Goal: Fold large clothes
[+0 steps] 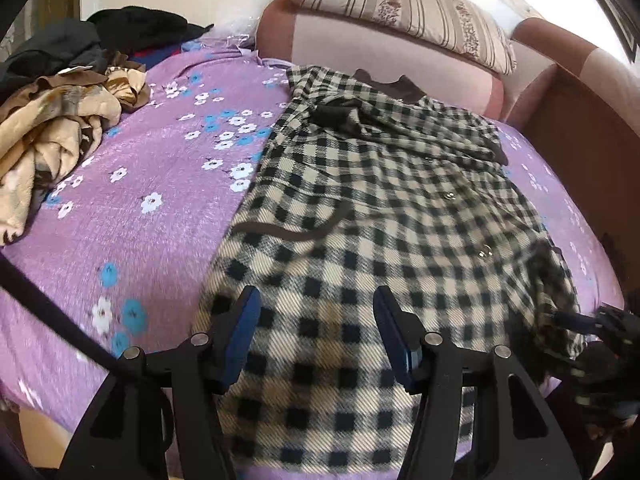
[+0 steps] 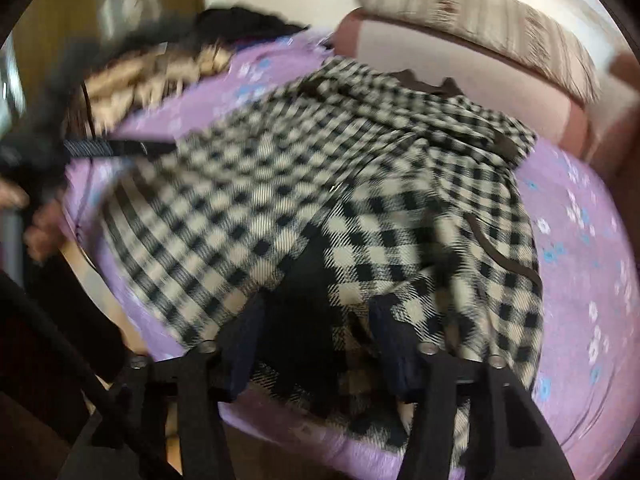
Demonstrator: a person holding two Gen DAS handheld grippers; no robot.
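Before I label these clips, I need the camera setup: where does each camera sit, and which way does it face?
Left wrist: on the left gripper, looking down over the checked coat toward the pillow; own fingers apart over the cloth, right gripper at the right edge.
Right wrist: on the right gripper, blurred, over the coat's hem; own fingers and a hand show.
Shared: coat, purple bedsheet, pillow, clothes pile.
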